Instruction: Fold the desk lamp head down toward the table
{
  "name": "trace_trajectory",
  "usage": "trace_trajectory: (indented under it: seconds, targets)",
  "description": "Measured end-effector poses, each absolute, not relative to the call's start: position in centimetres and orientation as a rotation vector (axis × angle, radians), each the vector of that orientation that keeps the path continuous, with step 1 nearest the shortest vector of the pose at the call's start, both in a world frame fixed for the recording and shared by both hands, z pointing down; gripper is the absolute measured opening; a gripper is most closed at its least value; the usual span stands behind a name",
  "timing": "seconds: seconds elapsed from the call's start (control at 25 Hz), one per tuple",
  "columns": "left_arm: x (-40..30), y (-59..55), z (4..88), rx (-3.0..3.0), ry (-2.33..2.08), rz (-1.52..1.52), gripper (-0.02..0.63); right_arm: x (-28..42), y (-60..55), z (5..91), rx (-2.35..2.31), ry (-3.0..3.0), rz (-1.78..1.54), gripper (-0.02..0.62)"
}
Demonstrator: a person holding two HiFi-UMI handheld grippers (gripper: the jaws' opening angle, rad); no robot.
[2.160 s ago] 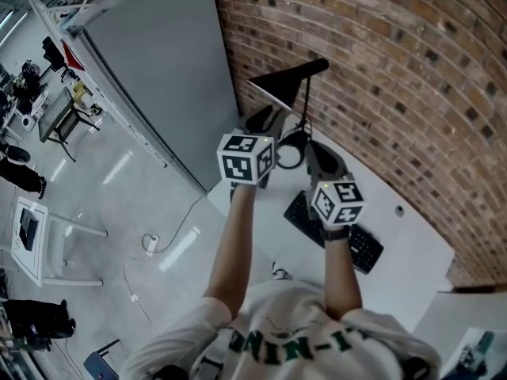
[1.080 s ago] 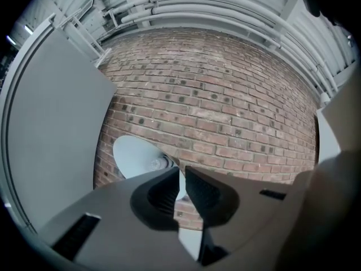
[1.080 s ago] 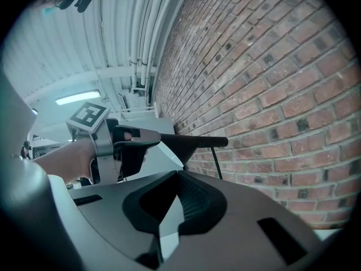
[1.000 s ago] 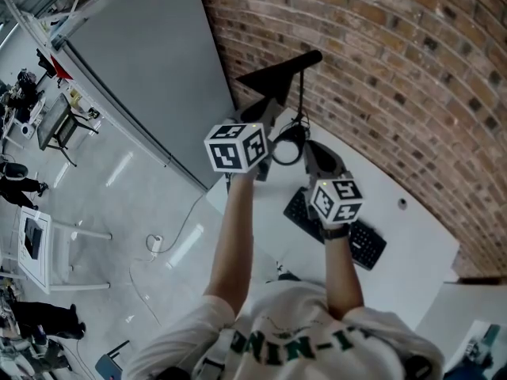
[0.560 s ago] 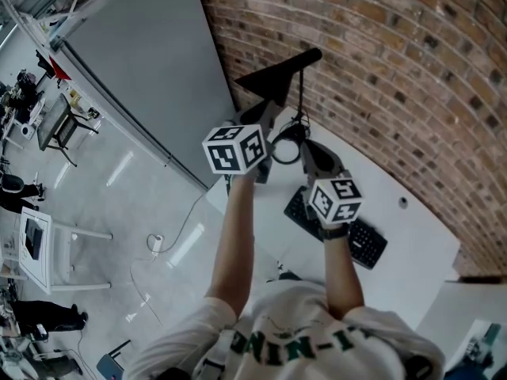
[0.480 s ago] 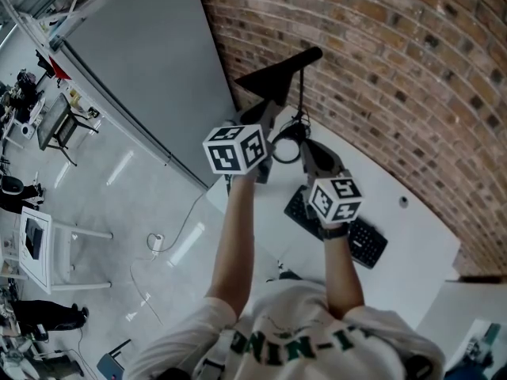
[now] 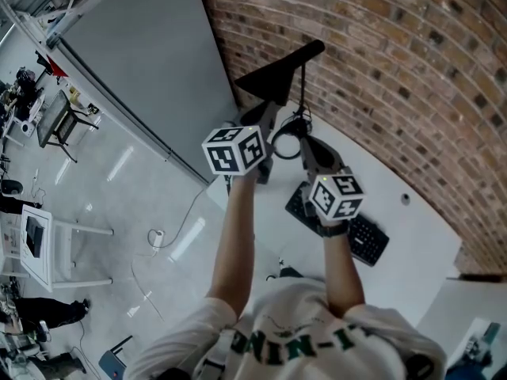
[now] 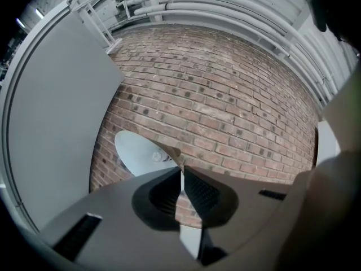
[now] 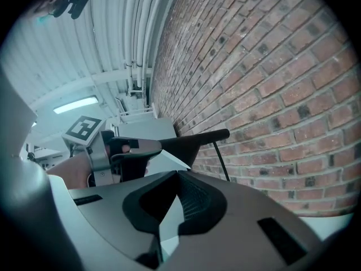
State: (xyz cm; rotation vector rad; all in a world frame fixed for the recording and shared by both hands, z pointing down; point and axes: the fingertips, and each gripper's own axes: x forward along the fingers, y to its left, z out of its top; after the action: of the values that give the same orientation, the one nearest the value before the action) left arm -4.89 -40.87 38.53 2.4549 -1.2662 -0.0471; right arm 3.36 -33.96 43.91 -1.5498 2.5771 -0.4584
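My left gripper (image 8: 181, 171) has been closing and now pinches the lamp head (image 8: 141, 151), brick wall (image 8: 225, 95) tight behind. My right gripper (image 9: 179, 176) is shut; its view shows that pinch.

The head view looks steeply down from overhead; each gripper view looks level along its own jaws at the near brick wall (image 8: 225, 95). All three share the lamp head (image 7: 268, 77).

Both arms stretch forward side by side, the left gripper (image 8: 181, 174) with jaws just closed onto the lamp head (image 7: 273, 77) rim, the right gripper (image 9: 178, 176) with jaws together, empty.
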Motion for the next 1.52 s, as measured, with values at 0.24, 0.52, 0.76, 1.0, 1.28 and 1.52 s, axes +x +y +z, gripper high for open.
trace_trajectory:
  seconds: [0.24,0.52,0.76,1.0,1.28,1.52]
  targets:
    - [-5.0,-40.7,38.7,2.455,-1.252,-0.057,0.017,3.2,-33.7,43.3,-1.528,2.593,-0.391,0.005]
    - [-5.0,-40.5,39.9,2.434,-1.254,-0.046,0.017,3.8,-33.9,43.5,-1.559,2.597,-0.362,0.005]
    - [-5.0,-40.5,41.9,2.397,-1.249,-0.017,0.017,3.8,-34.0,44.5,-1.549,2.587,-0.444,0.005]
    - [-4.9,-40.6,44.1,2.362,-1.243,0.01,0.017,4.5,-34.3,45.8,-1.578,2.566,-0.519,0.005]
    - [-4.7,-40.9,45.9,2.326,-1.235,0.038,0.017,4.9,-34.5,46.6,-1.594,2.563,-0.539,0.005]
    - [-4.2,-41.1,47.8,2.292,-1.234,0.073,0.017,5.4,-34.9,47.4,-1.596,2.549,-0.565,0.005]
